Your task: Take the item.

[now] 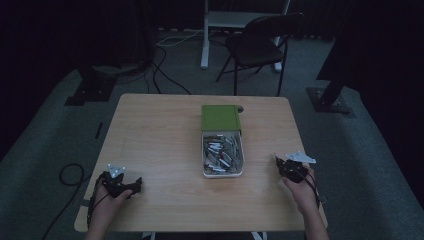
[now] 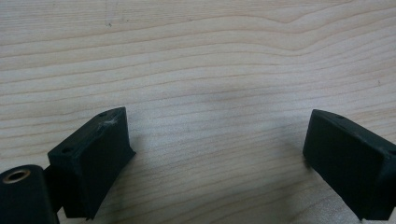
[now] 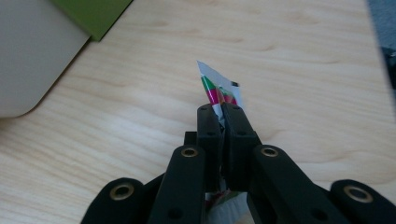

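1. Light wooden desk (image 1: 155, 145), square top with rounded corners, in dim light. Grey carpet around it; a dark folding chair (image 1: 257, 47) stands beyond the far edge.

2. White rectangular tray (image 1: 222, 173) sits right of the desk's centre, full of small silvery sachets (image 1: 222, 152). A flat green lid or box (image 1: 220, 118) lies at the tray's far end, touching or overlapping it (which of the two, cannot tell).

3. Left gripper (image 1: 131, 188) rests at the near left part of the desk, held by the person's left hand (image 1: 106, 207). In the left gripper view its two black jaws stand wide apart over bare wood grain, with nothing between them.

4. Right gripper (image 1: 278, 161) is at the near right part of the desk, right of the tray and apart from it, held by the right hand (image 1: 301, 192).

5. In the right gripper view the jaws are pressed together on a small foil sachet with red, green and white print (image 3: 219, 88). The sachet's pointed corner sticks up past the jaw tips; more of its wrapper shows below, between the gripper's arms.

6. The same view shows the tray's pale rounded corner (image 3: 28, 65) and a green edge (image 3: 93, 14) at the upper left, well clear of the held sachet.
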